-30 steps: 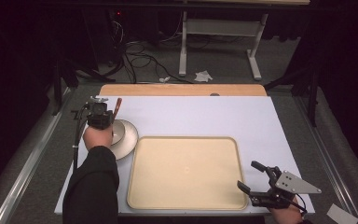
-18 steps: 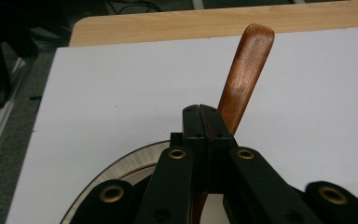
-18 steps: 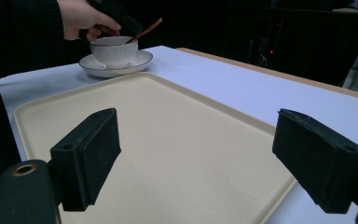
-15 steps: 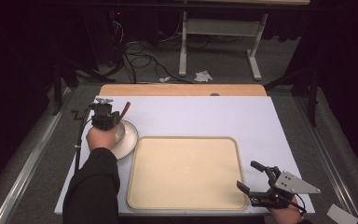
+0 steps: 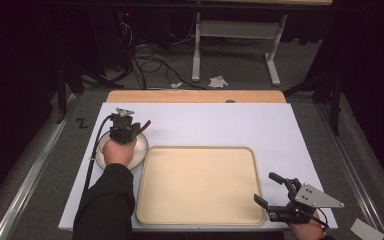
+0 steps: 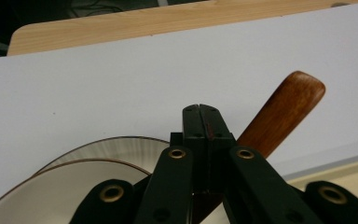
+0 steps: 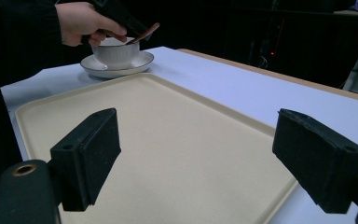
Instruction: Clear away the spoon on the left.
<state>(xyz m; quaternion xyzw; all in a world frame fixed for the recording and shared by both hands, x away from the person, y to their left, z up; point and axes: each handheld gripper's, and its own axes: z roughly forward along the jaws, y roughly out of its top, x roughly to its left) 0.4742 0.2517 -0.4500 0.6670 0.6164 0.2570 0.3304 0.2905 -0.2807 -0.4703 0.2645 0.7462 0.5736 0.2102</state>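
So the left claw (image 5: 130,124) is pinched tight on a wooden spoon (image 6: 282,114). In the left gripper view the jaws are pressed together with the reddish handle sticking out past them up and to the right. The spoon sits at the cup (image 7: 116,52), which stands on a saucer (image 7: 142,63) at the left of the counter (image 5: 220,122), just beside the tray's far left corner. From the right gripper view the spoon handle pokes up out of the cup at a slant, so my read is that the bowl end is down inside; I can't see the bowl itself.

How far along? I'd say early to middle. The spoon is gripped, but it looks like it hasn't left the cup yet, and the big beige tray (image 5: 200,185) has nothing on it. If the plan is to load the tray, the cup, saucer and spoon are all left to go.

The right claw (image 5: 270,191) hovers at the tray's near right corner, jaws spread wide, nothing between them, well apart from the cup.

Other stuff: a wooden board (image 5: 195,96) peeks out behind the white sheet, and cables (image 5: 145,65) and a metal stand (image 5: 235,47) are on the floor behind, none of it in play.

Nothing really blocks the path. The only snags I can see: the cup rim is close around the spoon, so lifting at an angle could tip the cup, and the tray's raised lip sits right beside the saucer.
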